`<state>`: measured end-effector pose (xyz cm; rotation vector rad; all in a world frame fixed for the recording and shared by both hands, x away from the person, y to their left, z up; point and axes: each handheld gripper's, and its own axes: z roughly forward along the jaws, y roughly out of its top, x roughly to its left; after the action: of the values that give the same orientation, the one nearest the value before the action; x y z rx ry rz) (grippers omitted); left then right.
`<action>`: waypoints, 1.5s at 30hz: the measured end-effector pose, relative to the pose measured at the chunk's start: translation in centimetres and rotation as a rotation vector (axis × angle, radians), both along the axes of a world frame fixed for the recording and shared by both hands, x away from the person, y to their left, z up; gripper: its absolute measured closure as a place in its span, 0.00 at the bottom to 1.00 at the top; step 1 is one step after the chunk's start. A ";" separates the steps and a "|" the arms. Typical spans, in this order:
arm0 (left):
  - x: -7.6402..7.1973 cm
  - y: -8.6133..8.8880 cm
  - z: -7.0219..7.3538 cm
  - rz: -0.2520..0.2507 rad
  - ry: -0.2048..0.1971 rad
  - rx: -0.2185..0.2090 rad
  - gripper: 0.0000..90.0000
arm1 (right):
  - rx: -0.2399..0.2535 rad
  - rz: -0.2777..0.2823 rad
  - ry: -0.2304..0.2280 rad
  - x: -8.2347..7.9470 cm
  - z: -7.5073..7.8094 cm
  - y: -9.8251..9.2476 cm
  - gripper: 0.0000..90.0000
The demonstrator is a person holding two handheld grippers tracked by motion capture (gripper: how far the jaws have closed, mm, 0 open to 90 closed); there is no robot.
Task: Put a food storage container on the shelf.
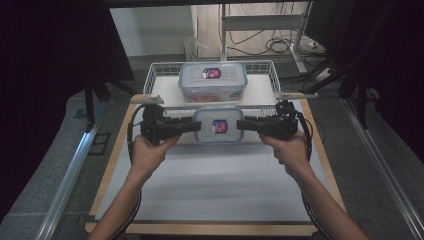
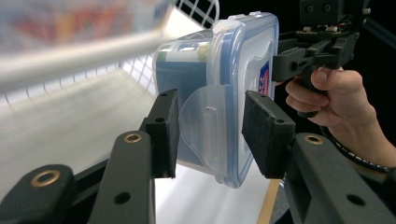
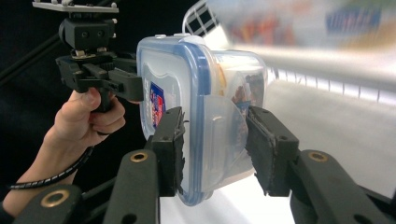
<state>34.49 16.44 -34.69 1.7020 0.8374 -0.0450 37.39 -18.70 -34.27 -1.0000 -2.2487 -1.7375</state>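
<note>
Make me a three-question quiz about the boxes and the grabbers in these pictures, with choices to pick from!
1. Where is the bigger box?
A. in the white wire basket
B. on the floor
C. in a hand

2. How many lidded boxes are there?
A. one
B. two
C. four

3. How is the small box held?
A. by one gripper from above
B. lying loose on the table
C. between both grippers, one at each end

Answers:
1 A, the wire walls stand around it.
2 B, one in the basket, one in front of it.
3 C, the left gripper and the right gripper each clamp an end flap.
</note>
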 end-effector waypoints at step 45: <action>10.7 1.0 6.3 0.159 0.064 -0.054 0.50 | 0.031 -0.128 0.008 11.1 6.9 2.8 0.60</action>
<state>45.20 17.46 -28.42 1.5863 1.0082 -0.0139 48.49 -15.88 -27.36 -1.1663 -2.1896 -1.8091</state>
